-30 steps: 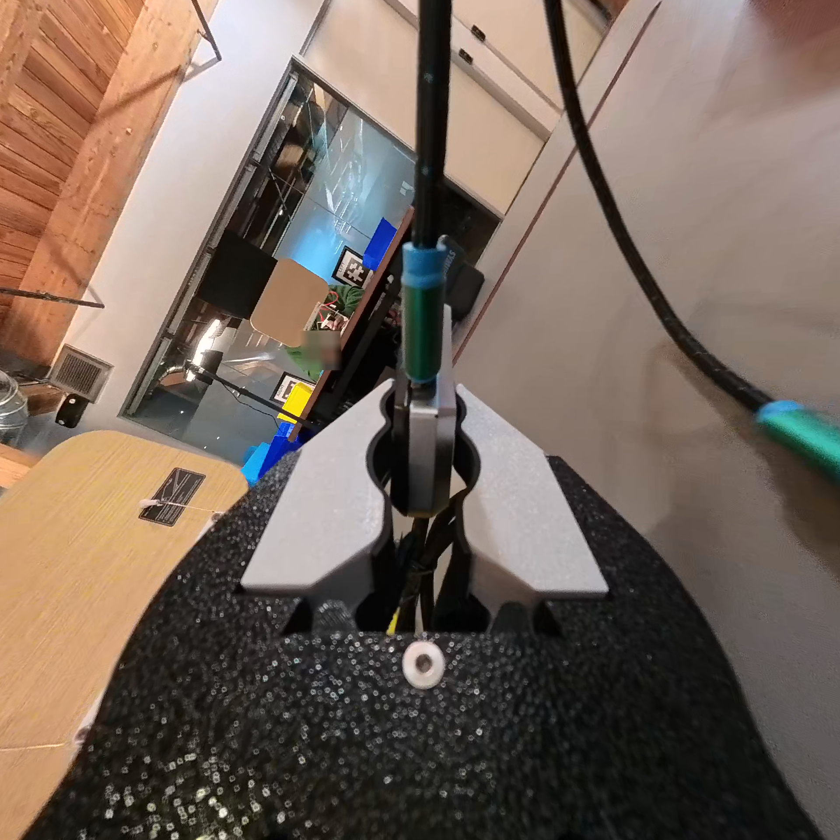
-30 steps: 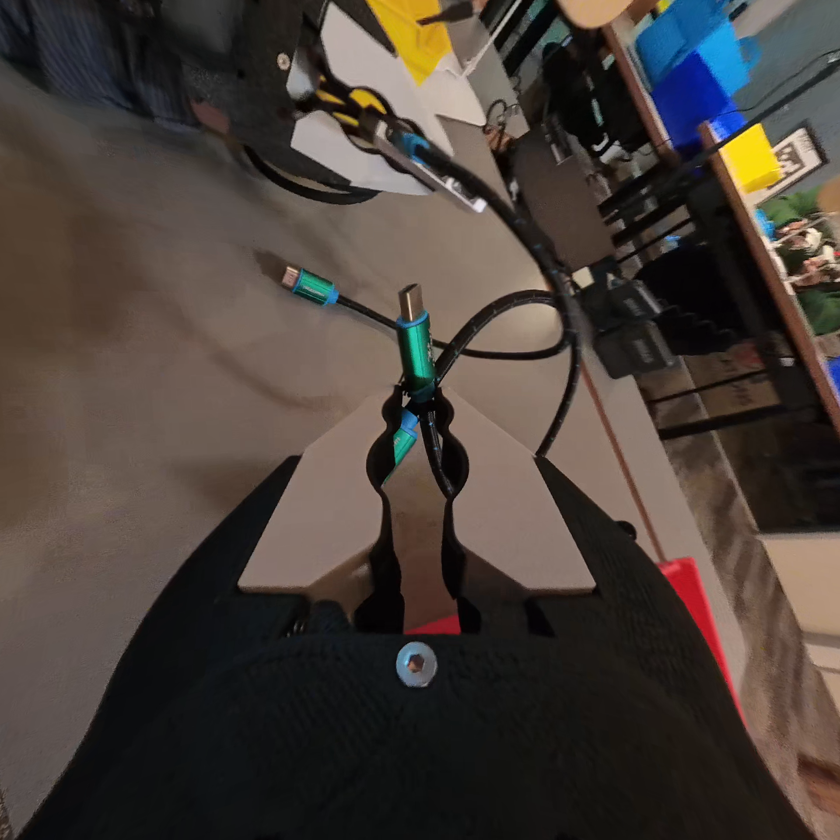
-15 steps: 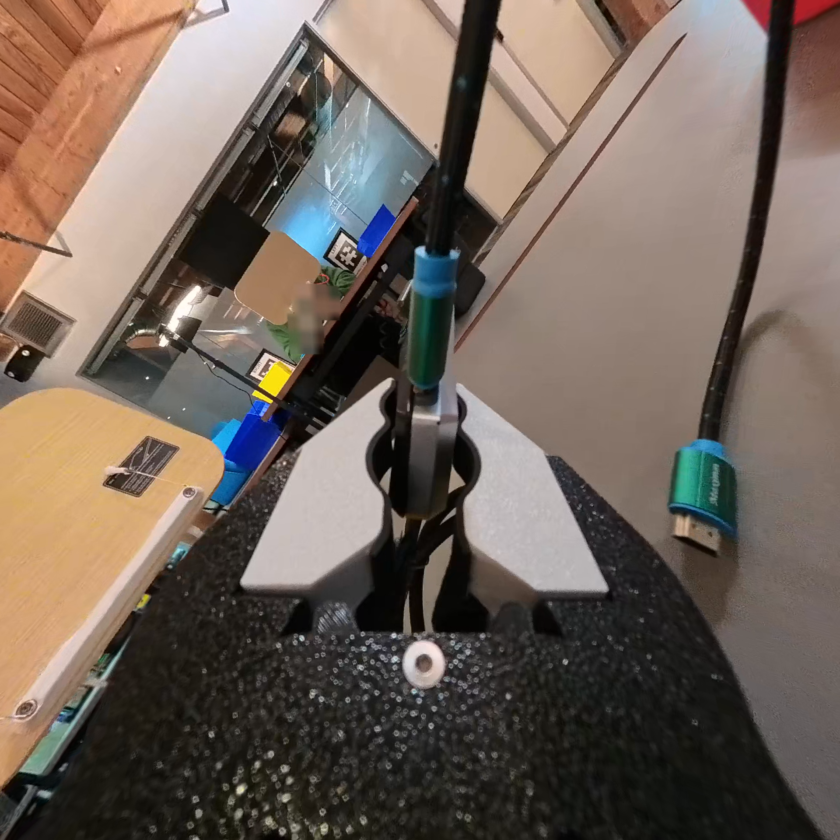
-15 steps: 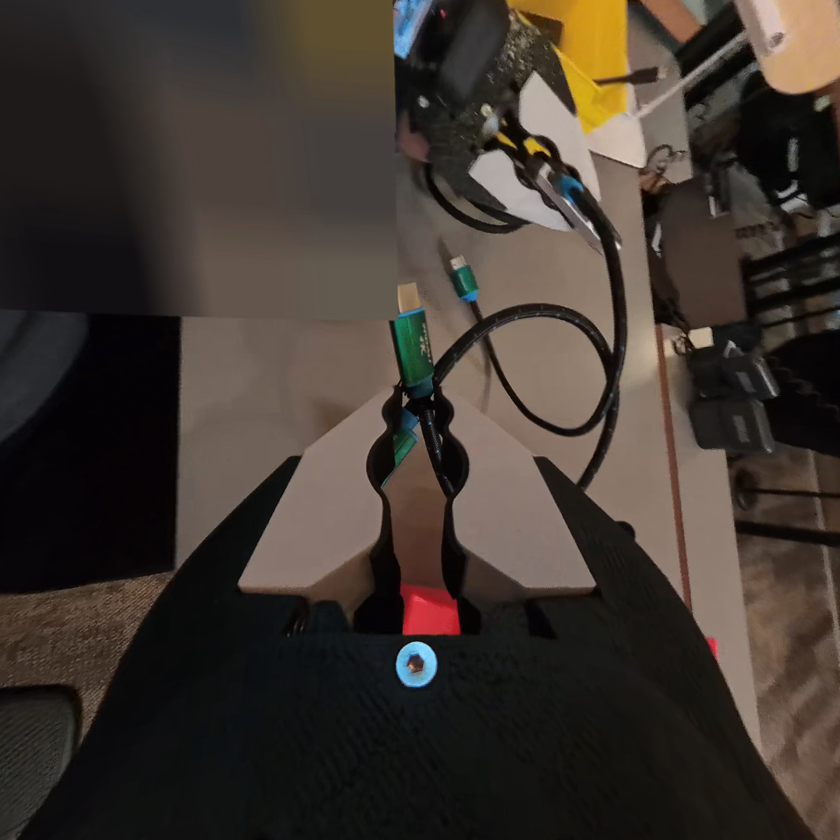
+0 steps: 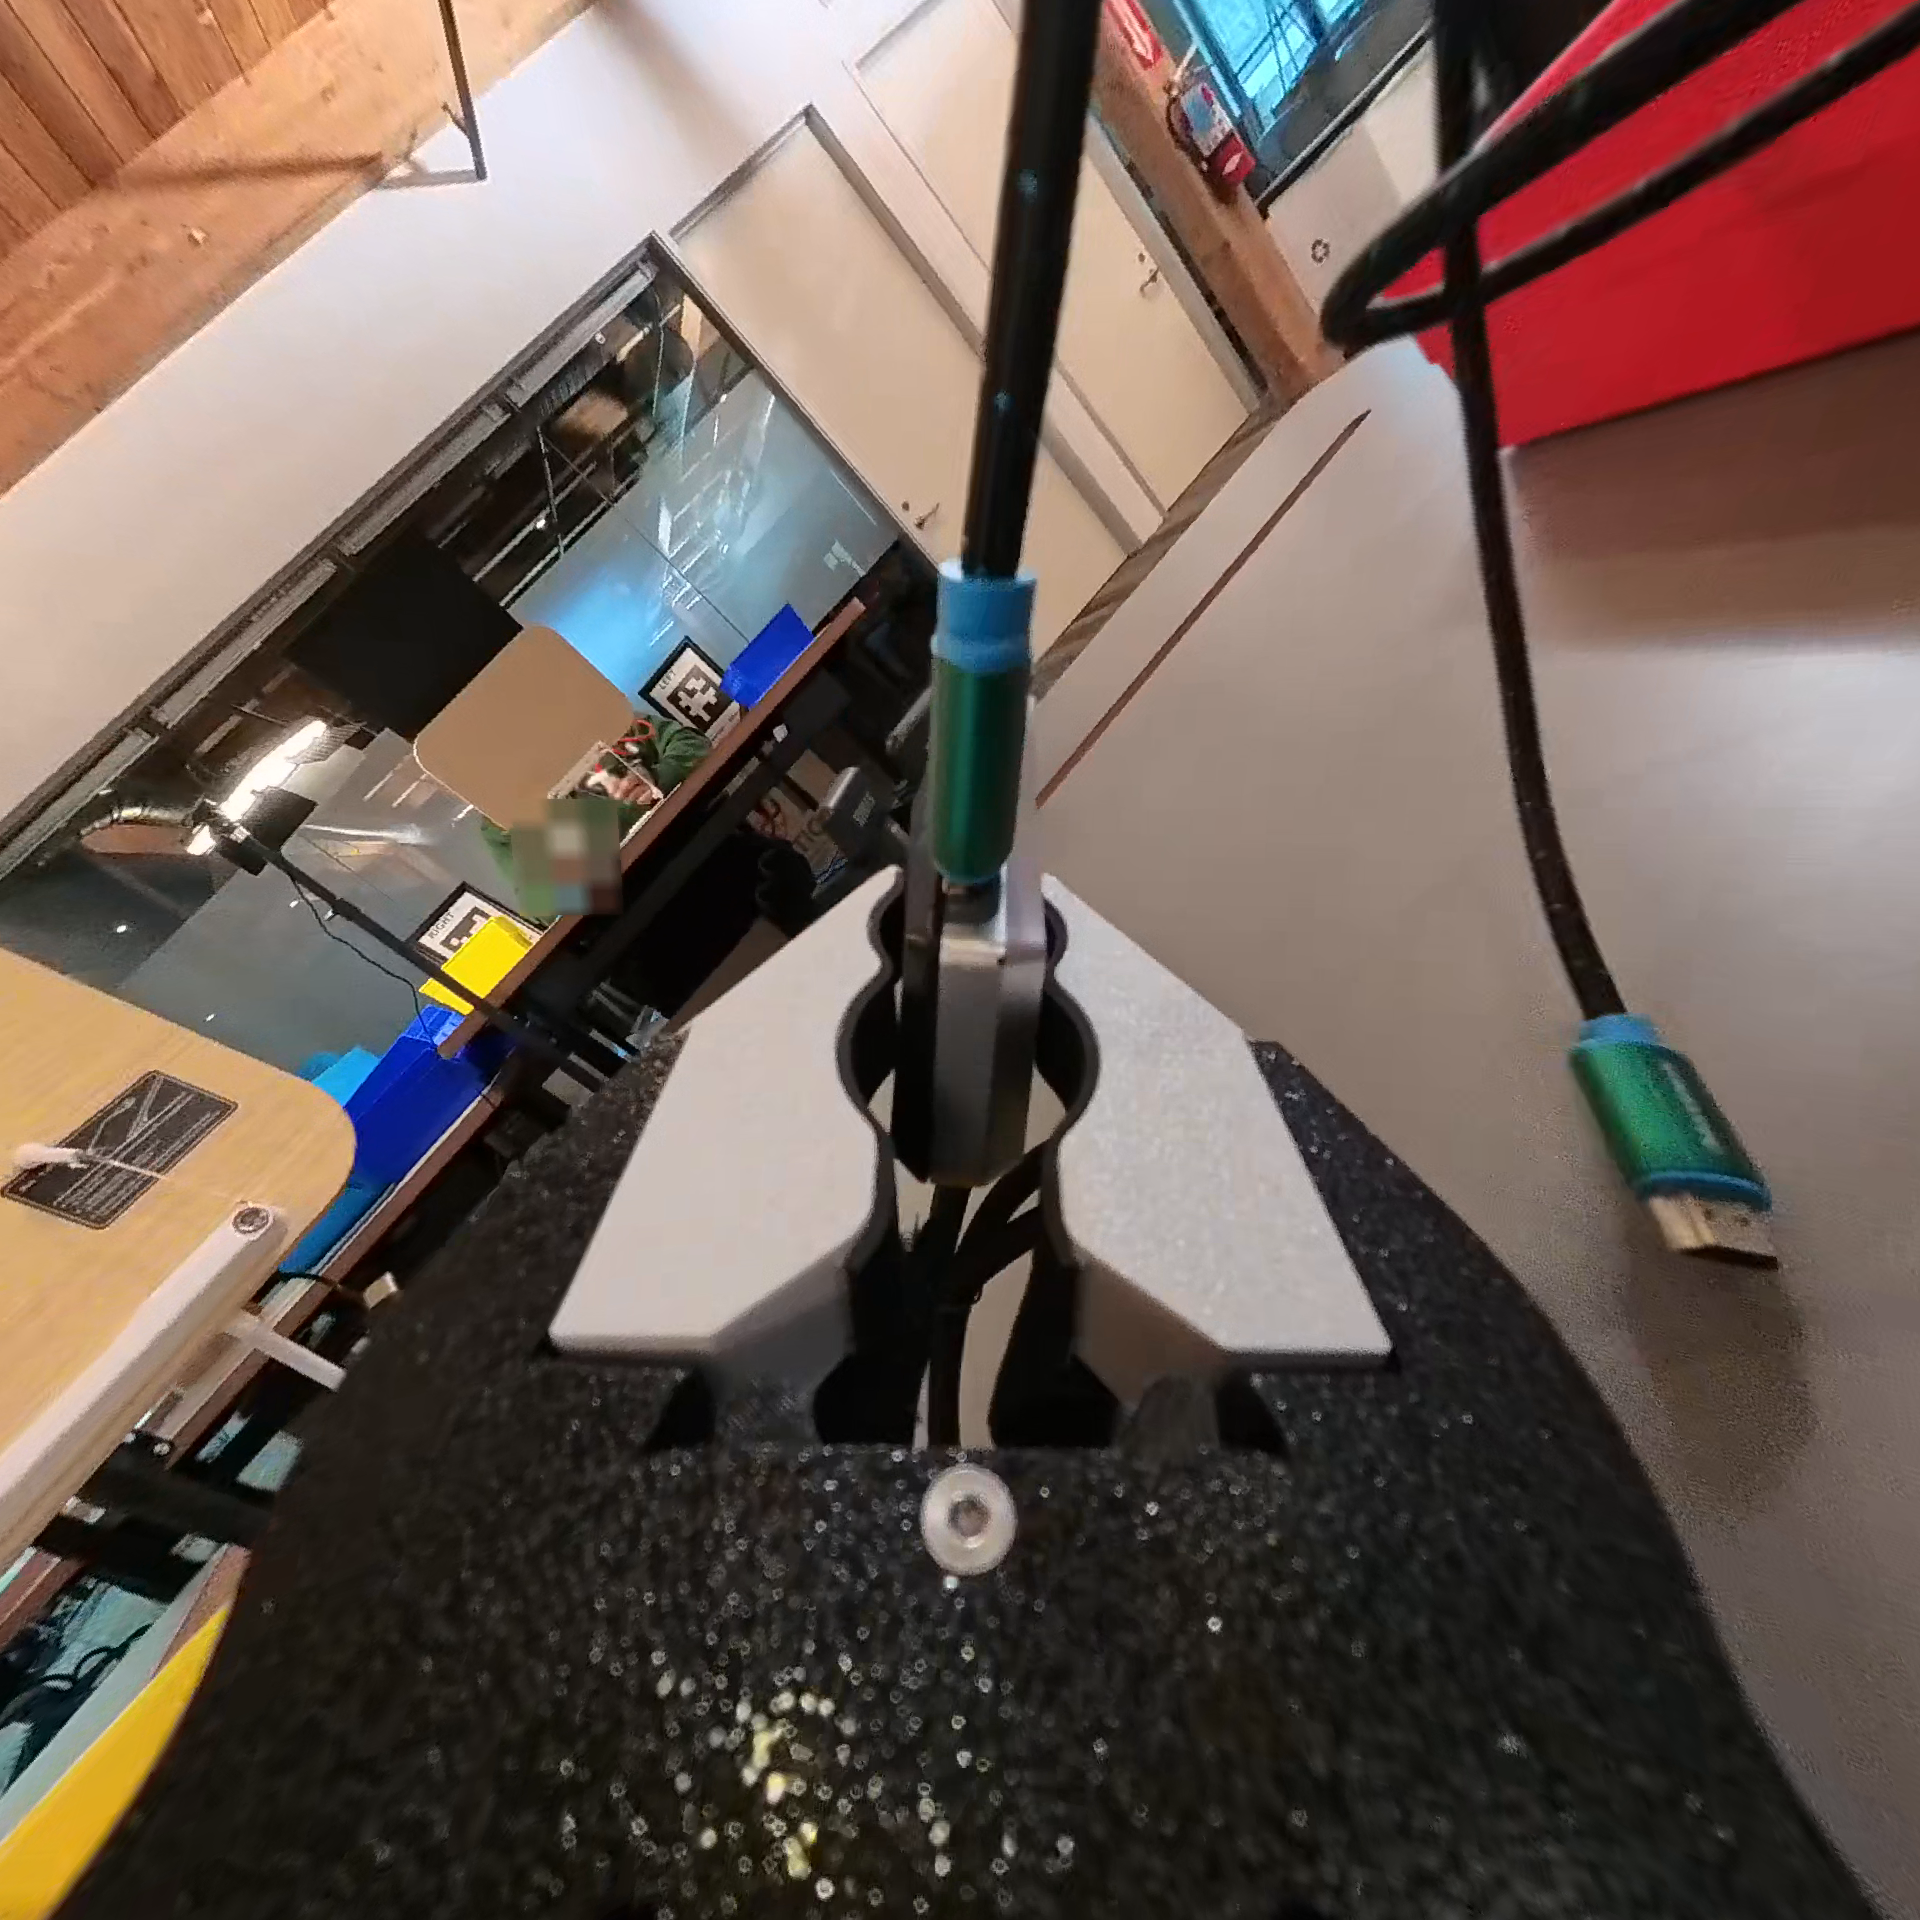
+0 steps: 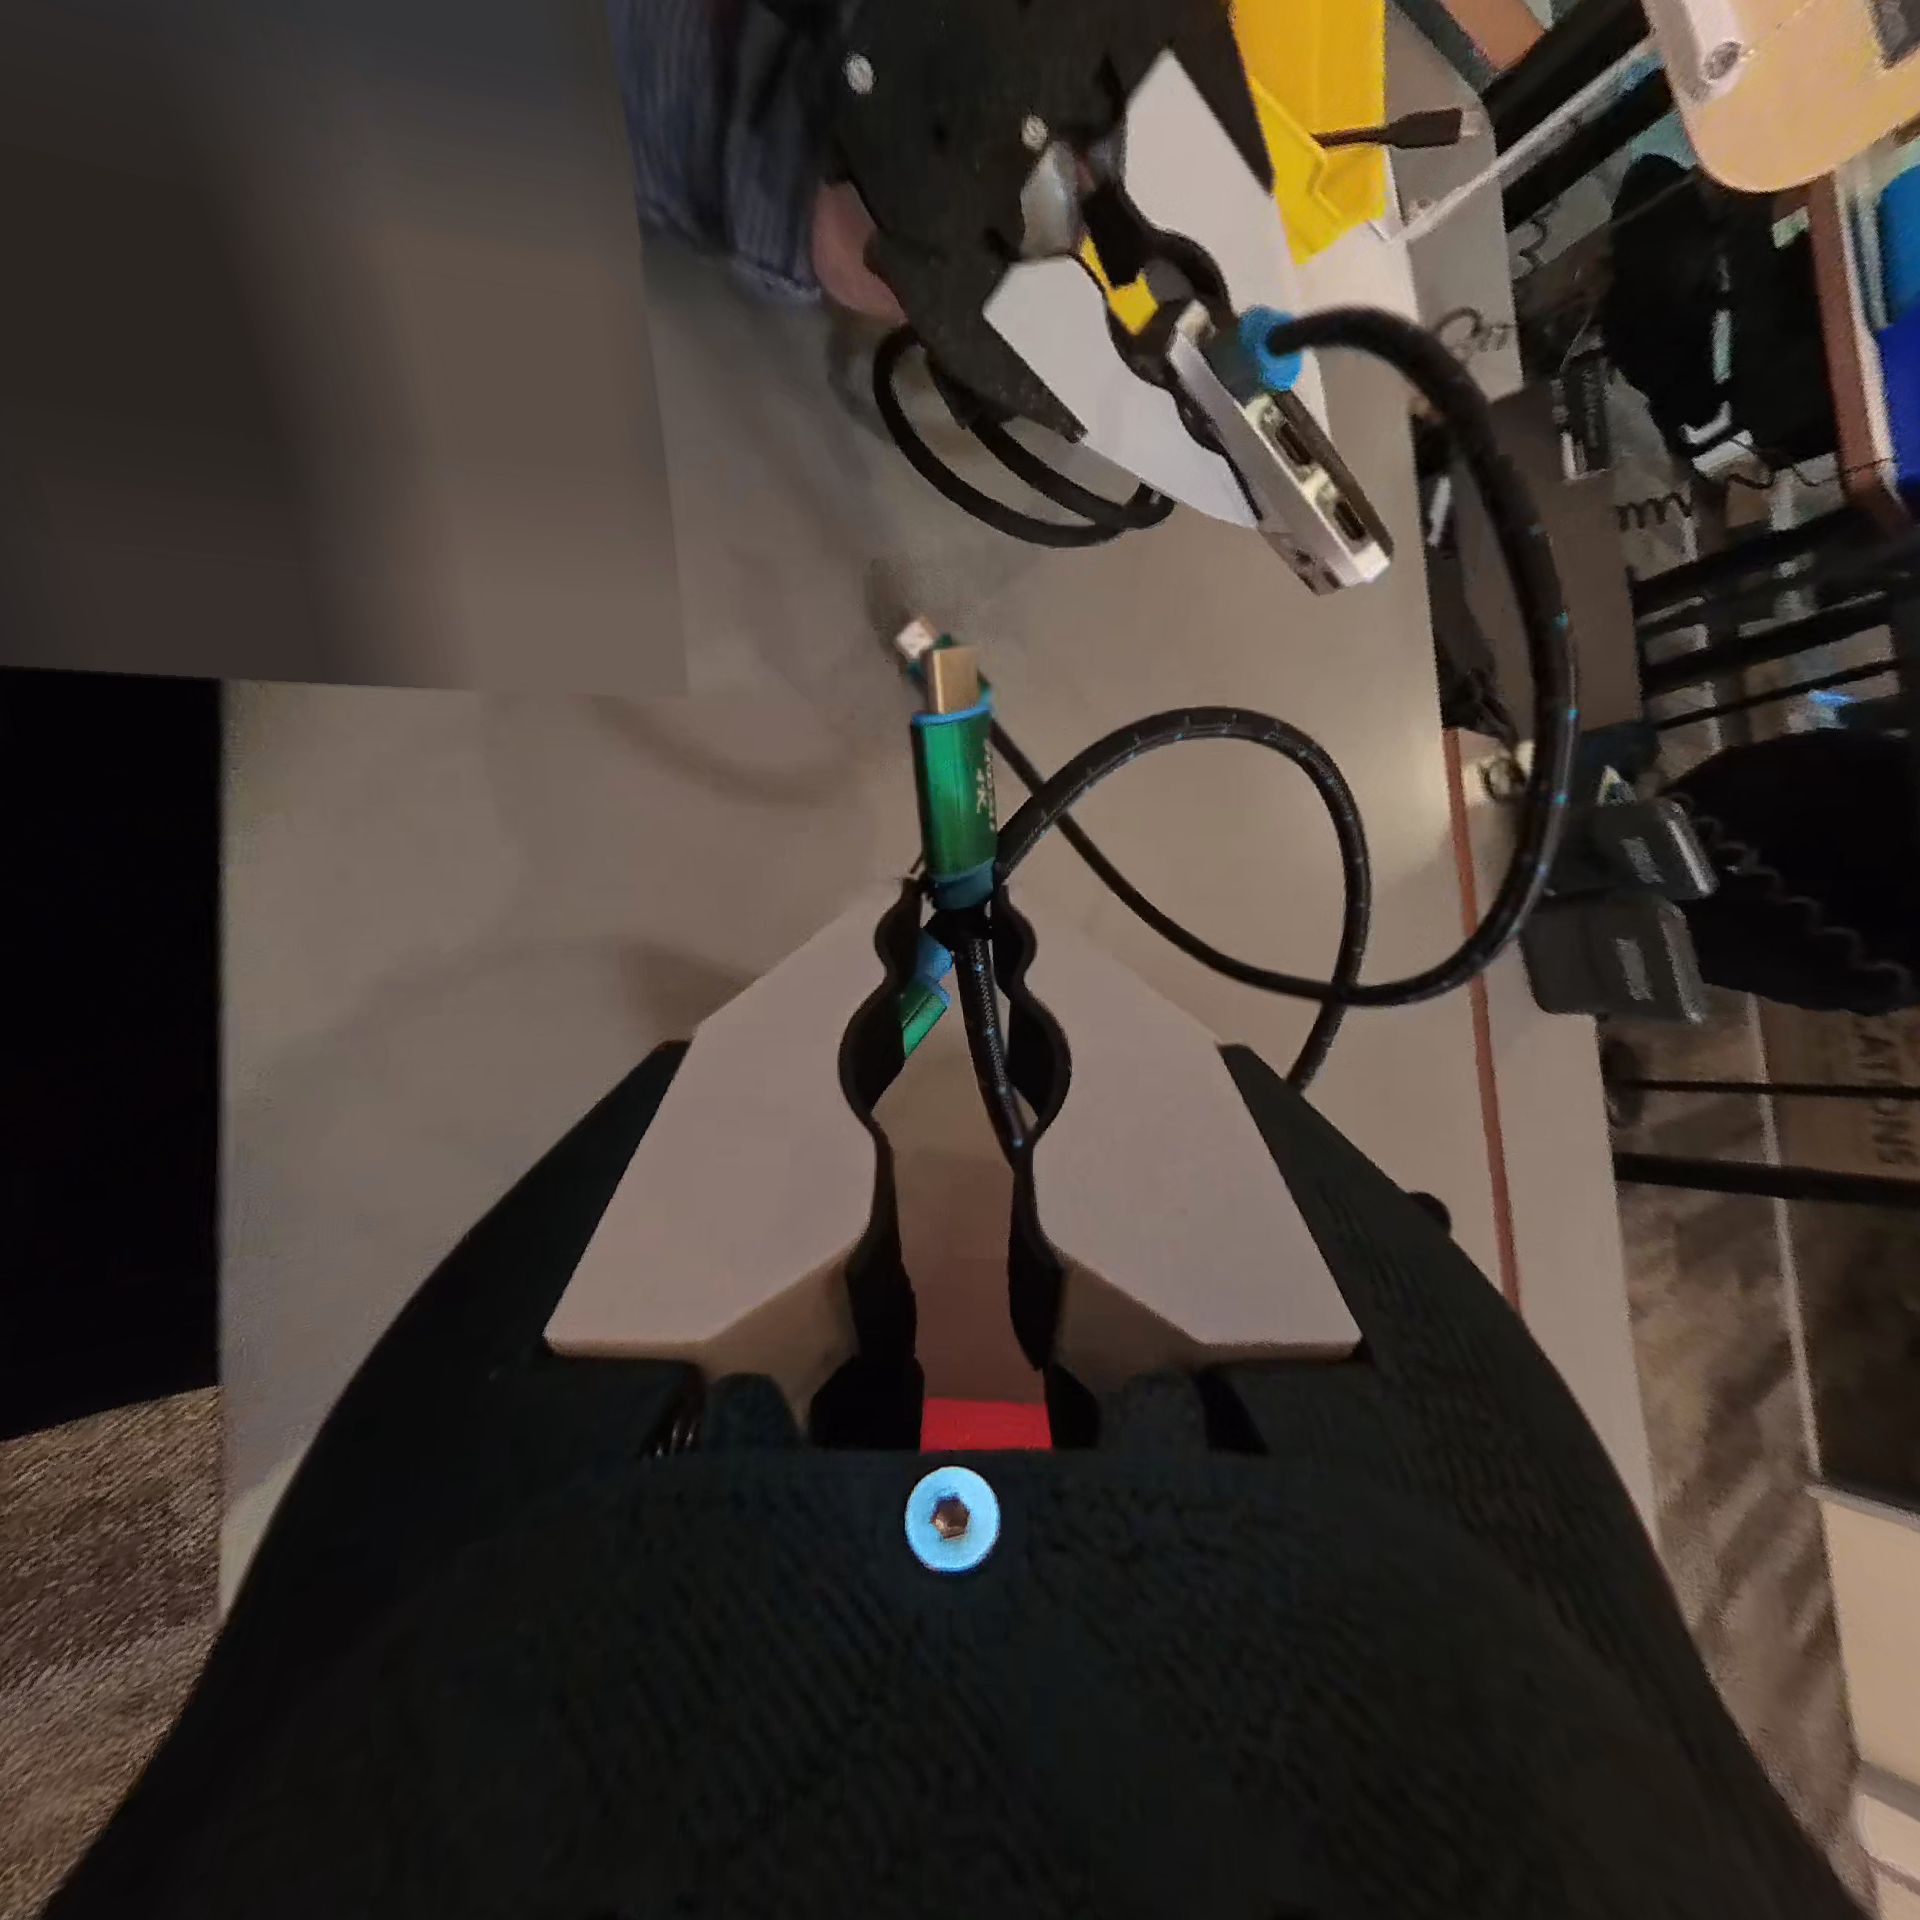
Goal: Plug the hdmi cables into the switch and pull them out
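The left hand-held gripper [image 5: 966,997] is closed on a slim silver metal HDMI switch [image 5: 982,1049], which is pinched edge-on between the grey fingers [image 5: 748,1122]. A green metal HDMI plug with a blue collar [image 5: 971,758] is seated in the far end of the switch, and its black braided cable [image 5: 1023,312] runs up and away. In the right wrist view the same switch [image 6: 1283,457] is seen held above the grey tabletop [image 6: 520,883], with open ports visible along its long edge.

The right hand-held gripper [image 6: 954,940] is closed on the blue collar of a second green HDMI plug [image 6: 956,795], whose gold tip points away from the gripper and is apart from the switch. Its black braided cable [image 6: 1340,831] loops to the right over the tabletop.

A third green HDMI plug with blue collars [image 5: 1662,1132] is seen lying loose on the tabletop [image 5: 1558,831] at the right of the left wrist view, its cable [image 5: 1507,675] leading to the far side. A red box [image 5: 1714,208] is seen at the far right, touching the tabletop.
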A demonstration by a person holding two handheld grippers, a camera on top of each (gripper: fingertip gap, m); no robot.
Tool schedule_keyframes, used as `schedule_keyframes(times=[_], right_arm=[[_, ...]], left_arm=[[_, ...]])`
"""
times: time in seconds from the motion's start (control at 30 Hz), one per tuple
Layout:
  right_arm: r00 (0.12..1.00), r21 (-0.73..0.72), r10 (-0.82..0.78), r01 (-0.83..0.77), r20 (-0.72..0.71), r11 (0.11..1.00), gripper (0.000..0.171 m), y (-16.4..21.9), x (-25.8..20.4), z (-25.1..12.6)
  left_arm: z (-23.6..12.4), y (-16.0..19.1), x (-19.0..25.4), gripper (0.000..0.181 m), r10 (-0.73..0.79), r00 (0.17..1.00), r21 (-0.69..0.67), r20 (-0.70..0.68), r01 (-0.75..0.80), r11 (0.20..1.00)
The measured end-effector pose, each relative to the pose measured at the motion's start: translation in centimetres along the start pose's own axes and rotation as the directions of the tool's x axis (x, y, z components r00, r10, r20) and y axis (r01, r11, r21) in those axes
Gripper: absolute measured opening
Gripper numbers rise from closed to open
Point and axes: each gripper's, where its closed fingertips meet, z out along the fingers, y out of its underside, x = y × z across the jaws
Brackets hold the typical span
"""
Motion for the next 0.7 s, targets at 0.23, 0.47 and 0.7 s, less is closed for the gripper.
schedule_keyframes(times=[0.23,0.47,0.7], right_arm=[[0.979,-0.068,0.023,-0.038,-0.203,0.997,0.011,1.4,3.3,0.9],[0.926,-0.108,0.117,-0.166,-0.36,0.98,0.011,1.7,4.4,4.3],[0.896,-0.239,0.164,-0.28,-0.413,0.93,0.011,5.1,2.9,8.7]], left_arm=[[-0.2,0.0,-0.8,0.018,0.03,0.999,0.003,0.032,-0.03,1.0],[-0.1,-0.8,2.0,0.018,0.317,0.948,-0.002,0.029,-0.317,0.949],[0.0,-0.6,2.6,0.02,0.501,0.864,-0.013,0.047,-0.501,0.865]])
